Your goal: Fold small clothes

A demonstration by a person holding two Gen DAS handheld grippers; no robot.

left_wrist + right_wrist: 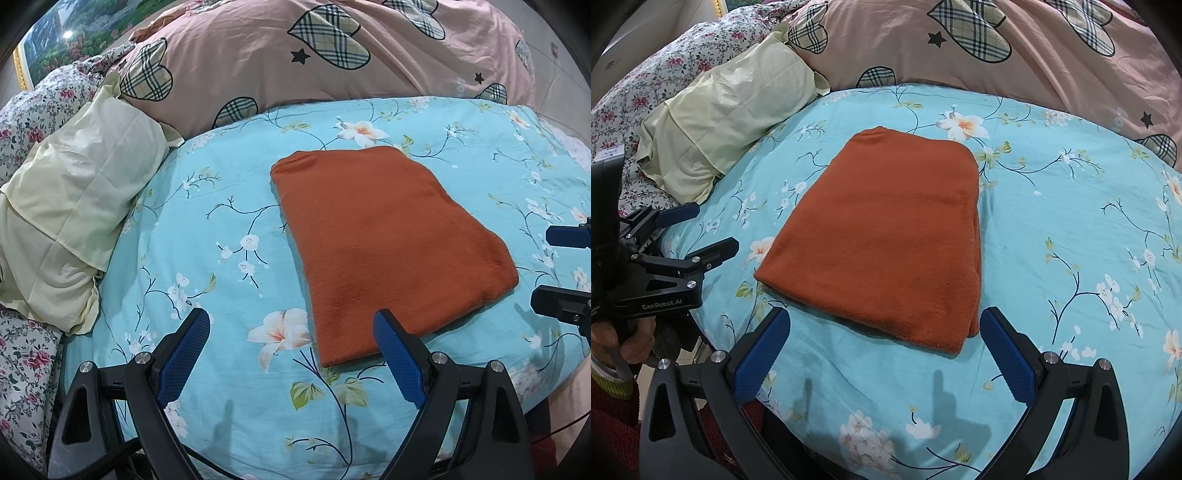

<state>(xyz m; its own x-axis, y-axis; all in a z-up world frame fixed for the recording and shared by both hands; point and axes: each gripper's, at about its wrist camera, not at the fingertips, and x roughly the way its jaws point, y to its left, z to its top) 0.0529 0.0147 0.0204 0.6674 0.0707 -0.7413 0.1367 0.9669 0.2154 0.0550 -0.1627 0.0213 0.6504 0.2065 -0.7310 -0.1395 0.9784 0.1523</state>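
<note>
A rust-orange garment (384,240) (886,240) lies folded into a flat rectangle on the light blue flowered bedsheet (207,229) (1052,221). My left gripper (291,325) hovers open at the garment's near left corner, its right finger overlapping the near edge in the picture. The pads press on nothing. My right gripper (886,321) hangs open over the garment's near edge, with the cloth lying untouched between its blue pads. Each gripper shows in the other's view: the right gripper (561,269) at the right edge, the left gripper (701,230) at the left, held by a hand (631,339).
A pale yellow pillow (66,206) (727,122) lies left of the garment. A pink duvet with plaid hearts (295,74) (1015,66) is bunched along the back. A flowered quilt (22,350) (646,85) covers the left side. The bed's edge runs just below the grippers.
</note>
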